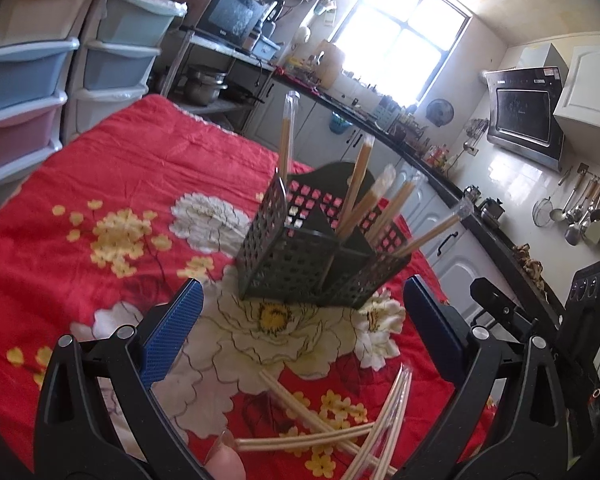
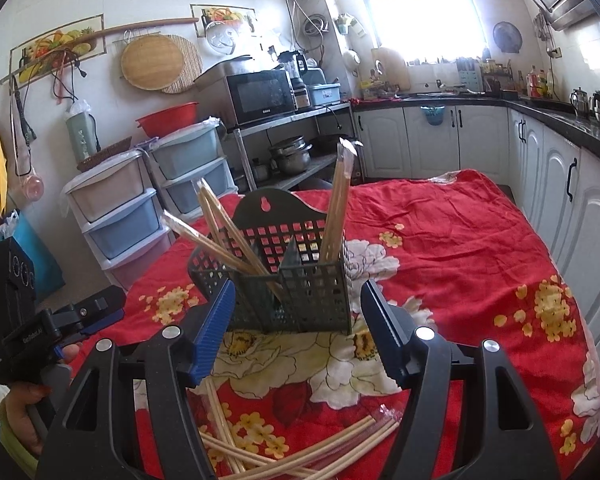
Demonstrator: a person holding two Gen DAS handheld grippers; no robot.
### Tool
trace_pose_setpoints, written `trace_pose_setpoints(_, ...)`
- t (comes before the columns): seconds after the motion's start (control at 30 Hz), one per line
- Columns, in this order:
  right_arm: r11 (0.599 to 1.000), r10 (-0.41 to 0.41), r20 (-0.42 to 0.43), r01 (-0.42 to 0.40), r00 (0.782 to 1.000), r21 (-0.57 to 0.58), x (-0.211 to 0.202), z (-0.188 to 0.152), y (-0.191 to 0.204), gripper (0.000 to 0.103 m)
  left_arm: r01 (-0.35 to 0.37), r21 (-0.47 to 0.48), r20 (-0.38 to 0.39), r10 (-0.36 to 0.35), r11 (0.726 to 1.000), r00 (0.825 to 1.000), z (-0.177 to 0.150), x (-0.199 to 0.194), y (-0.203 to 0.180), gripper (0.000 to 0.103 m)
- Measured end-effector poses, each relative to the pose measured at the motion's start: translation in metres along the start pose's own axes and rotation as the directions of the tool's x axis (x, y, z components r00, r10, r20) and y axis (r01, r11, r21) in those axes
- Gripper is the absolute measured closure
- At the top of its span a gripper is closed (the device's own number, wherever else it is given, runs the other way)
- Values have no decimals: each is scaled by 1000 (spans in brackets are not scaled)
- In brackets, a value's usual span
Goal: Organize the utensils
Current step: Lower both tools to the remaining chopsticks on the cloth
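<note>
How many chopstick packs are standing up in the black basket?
5, as far as I can see: one alone in one compartment of the basket, four leaning in the other.

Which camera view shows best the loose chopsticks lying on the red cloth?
The left wrist view: the loose chopsticks lie crossed in a pile between its open jaws, mostly unobstructed. The right wrist view shows the same chopsticks at its bottom edge, partly hidden by the gripper's frame.

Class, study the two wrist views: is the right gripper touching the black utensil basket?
Apart. The right wrist view shows the right gripper open, and red cloth shows between its right finger and the basket.
</note>
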State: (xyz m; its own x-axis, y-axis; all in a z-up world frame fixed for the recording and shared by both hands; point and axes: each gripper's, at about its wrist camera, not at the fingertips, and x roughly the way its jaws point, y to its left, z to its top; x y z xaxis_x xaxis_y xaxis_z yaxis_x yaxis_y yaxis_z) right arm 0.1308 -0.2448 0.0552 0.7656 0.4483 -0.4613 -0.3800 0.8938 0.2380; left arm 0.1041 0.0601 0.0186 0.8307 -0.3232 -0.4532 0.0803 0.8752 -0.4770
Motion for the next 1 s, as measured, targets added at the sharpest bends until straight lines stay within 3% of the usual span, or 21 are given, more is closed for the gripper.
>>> trace_pose_setpoints(0.63, 999, -32, -135, 34, 990, 14, 9, -36, -12, 40, -26, -16, -97, 25, 1000, 995, -32, 0, 14, 11)
trace_pose_setpoints(1.0, 998, -50, -197, 54, 979, 15, 14, -54, -17, 40, -1, -10, -166, -1, 1000, 986, -51, 4, 12, 11)
